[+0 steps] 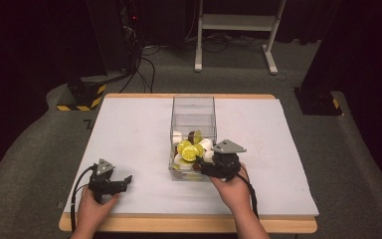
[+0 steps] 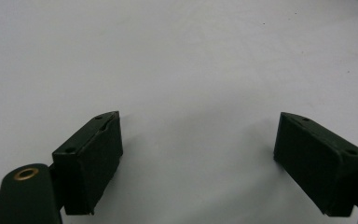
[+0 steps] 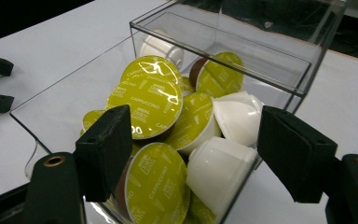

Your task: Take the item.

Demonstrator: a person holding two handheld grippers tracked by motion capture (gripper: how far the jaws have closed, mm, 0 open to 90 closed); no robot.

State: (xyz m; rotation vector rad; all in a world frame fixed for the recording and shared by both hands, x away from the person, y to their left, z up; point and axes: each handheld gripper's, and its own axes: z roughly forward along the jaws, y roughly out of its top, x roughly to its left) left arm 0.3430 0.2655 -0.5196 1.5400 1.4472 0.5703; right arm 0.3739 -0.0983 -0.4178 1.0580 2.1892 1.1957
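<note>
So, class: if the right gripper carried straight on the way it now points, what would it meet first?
Probably the heap of coffee capsules in the clear box; the right gripper, jaws open, points into its open top, though depth is uncertain.

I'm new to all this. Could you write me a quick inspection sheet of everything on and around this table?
Surface: white table, wooden edge.
Job's things: clear plastic box holding coffee capsules, green-lidded, white-bodied.
Clutter: nothing seen.
Grippers: left hand-held gripper open, low over bare table; right hand-held gripper open at the box's near end, holding nothing.
Cables: black cable trails from the left one; floor cables behind.
Surroundings: grey carpet, white frame, striped base.
</note>
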